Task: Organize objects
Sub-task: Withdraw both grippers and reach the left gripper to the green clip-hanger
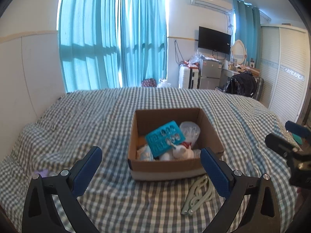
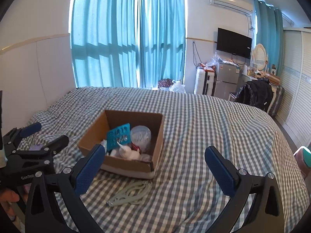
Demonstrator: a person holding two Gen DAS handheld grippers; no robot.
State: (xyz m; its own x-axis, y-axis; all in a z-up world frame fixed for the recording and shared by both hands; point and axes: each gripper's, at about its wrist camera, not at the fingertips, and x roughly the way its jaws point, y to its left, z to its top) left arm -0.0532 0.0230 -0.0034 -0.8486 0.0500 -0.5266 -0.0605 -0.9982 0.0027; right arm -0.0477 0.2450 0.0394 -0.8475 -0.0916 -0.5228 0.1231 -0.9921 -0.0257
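An open cardboard box (image 1: pixel 171 167) sits on the checked bed; it also shows in the right wrist view (image 2: pixel 93 134). Inside lie a teal card of small items (image 1: pixel 165 138), a clear round tub (image 1: pixel 190 131) and white soft things (image 1: pixel 180 153). A pale folded hanger (image 1: pixel 198 196) lies on the sheet just in front of the box, also seen in the right wrist view (image 2: pixel 130 194). My left gripper (image 1: pixel 151 157) is open and empty, above the bed before the box. My right gripper (image 2: pixel 153 155) is open and empty, to the right of the box.
A small purple object (image 1: pixel 41 173) lies on the bed at the left. The checked bedspread (image 2: pixel 213 128) stretches far and right. Teal curtains (image 1: pixel 112 38), a fridge (image 1: pixel 210 71), a TV and a wardrobe (image 1: pixel 287 71) stand beyond the bed.
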